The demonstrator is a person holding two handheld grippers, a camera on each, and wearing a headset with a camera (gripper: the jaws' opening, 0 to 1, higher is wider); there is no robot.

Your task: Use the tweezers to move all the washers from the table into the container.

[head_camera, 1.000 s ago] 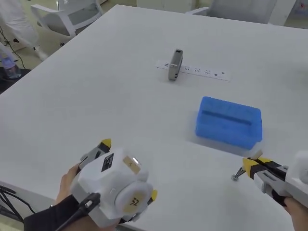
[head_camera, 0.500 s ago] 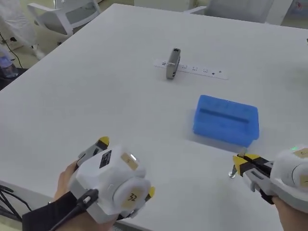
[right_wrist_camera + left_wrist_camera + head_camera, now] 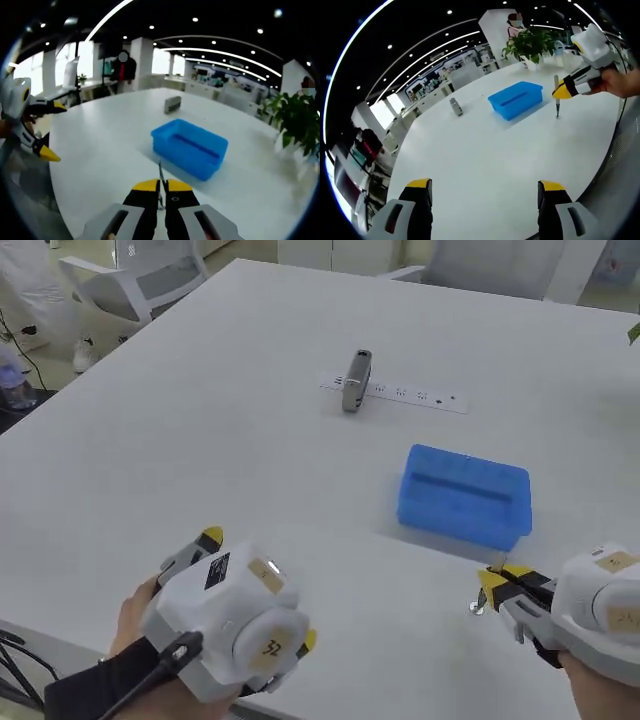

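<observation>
My right gripper (image 3: 492, 582) is near the table's front edge, shut on thin metal tweezers (image 3: 479, 604) that point down to the tabletop. In the right gripper view the tweezers (image 3: 161, 176) stick out from the closed yellow jaws of the right gripper (image 3: 160, 189) toward the blue container (image 3: 190, 146). That blue container (image 3: 463, 497) stands just beyond the tweezers' tip. My left gripper (image 3: 258, 588) is at the front left, open, with nothing between its jaws (image 3: 485, 192). Any washer at the tweezers' tip is too small to tell.
A white power strip (image 3: 408, 395) with a grey adapter (image 3: 354, 380) lies farther back on the white table (image 3: 200, 440). Chairs stand past the far left edge. In the left gripper view, the right gripper (image 3: 572, 85) hangs over the table's right side.
The head view has shifted a little. The right gripper has come further into view from the right, with the tweezers' tip staying at about the same spot. The left gripper has hardly moved.
</observation>
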